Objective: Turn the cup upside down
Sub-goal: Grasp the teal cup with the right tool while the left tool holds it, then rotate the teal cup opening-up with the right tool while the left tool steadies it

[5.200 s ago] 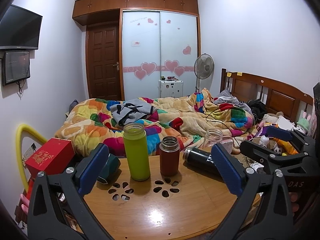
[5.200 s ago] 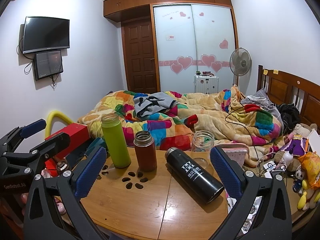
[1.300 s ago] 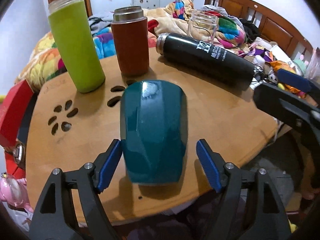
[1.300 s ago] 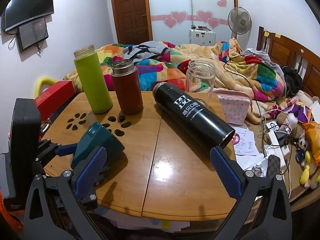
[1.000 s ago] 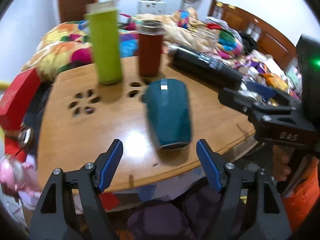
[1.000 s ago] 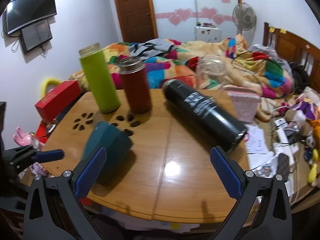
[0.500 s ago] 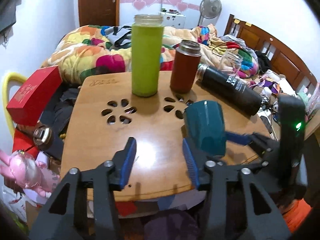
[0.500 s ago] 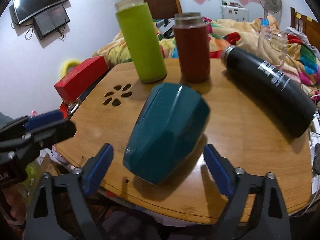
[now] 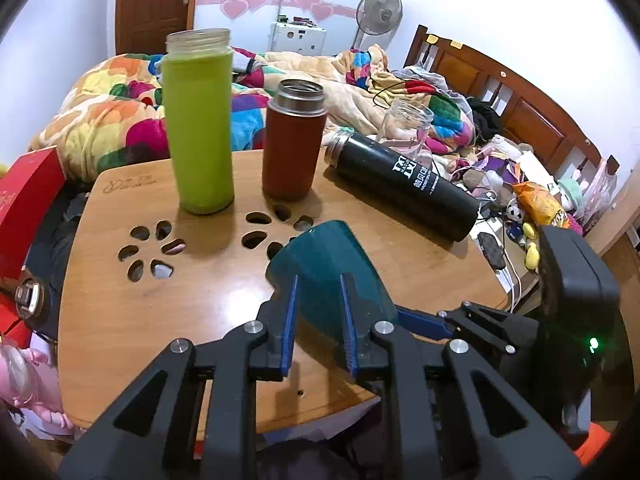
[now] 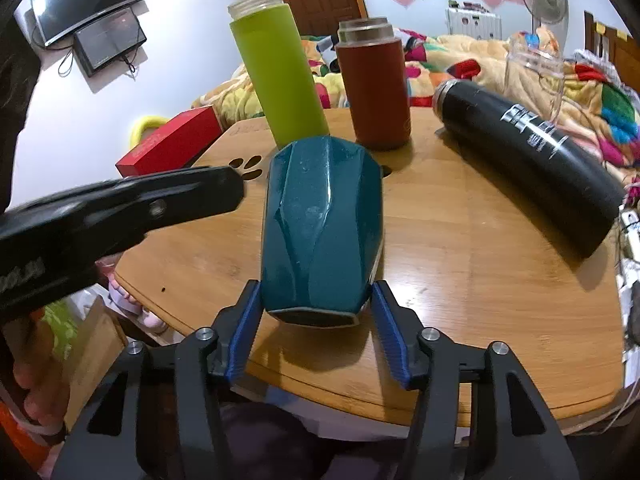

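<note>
Your right claw (image 10: pixel 316 334) straddles the teal cup (image 10: pixel 320 220), blue pads flanking its near end; clamped or not, I cannot tell. The cup lies on the desk (image 10: pixel 460 264), long axis pointing away. Your left claw (image 9: pixel 318 326), nearly together, grips nothing.

Wooden table (image 9: pixel 120 312) with flower-shaped cut-outs (image 9: pixel 150 250); green bottle (image 9: pixel 199 128) and brown flask (image 9: pixel 293 144) stand upright side by side; black flask (image 9: pixel 404 184) lies on its side to their right; teal cup (image 10: pixel 322 224) near the front edge.
</note>
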Available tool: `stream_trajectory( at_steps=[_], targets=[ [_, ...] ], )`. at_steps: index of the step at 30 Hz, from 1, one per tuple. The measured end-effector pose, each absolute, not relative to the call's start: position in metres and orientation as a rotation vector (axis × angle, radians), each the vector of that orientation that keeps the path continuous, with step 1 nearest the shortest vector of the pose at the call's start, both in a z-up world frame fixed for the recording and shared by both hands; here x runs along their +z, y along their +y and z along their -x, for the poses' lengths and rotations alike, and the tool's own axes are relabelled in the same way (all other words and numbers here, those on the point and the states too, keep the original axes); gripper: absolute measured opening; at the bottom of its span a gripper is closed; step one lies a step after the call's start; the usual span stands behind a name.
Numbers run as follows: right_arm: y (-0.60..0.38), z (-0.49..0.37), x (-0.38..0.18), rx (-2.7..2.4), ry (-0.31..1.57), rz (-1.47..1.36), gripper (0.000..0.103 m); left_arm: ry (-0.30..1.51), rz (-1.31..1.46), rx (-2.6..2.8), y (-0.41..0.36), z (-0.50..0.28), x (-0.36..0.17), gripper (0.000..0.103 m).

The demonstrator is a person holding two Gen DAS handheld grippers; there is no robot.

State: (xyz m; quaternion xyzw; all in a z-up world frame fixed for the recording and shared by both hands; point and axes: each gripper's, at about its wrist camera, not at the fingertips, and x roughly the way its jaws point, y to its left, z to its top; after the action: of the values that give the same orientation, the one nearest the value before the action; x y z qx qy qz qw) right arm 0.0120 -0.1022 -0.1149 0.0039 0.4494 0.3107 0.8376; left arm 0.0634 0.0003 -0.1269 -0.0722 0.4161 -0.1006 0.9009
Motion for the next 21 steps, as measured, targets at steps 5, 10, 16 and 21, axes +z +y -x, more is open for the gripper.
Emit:
stream_trajectory(
  at_steps=[5,10,16,21],
  targets=[
    [-0.108,-0.010,-0.112,0.655,0.931,0.017,0.048,0.857,0.136,-0.207,-0.006,-0.070,-0.127,0.019],
    [-0.113,-0.005,-0.107,0.642,0.916,0.047,0.048,0.869,0.134,-0.217,-0.007,-0.075,-0.130,0.019],
    [-0.123,-0.001,-0.098,0.628,0.885,0.073,0.048,0.876,0.148,-0.229,-0.009,-0.076,-0.134,0.019],
    [-0.126,0.002,-0.087,0.619,0.850,0.094,0.047,0.866,0.154,-0.236,-0.008,-0.075,-0.131,0.019]
  ],
)
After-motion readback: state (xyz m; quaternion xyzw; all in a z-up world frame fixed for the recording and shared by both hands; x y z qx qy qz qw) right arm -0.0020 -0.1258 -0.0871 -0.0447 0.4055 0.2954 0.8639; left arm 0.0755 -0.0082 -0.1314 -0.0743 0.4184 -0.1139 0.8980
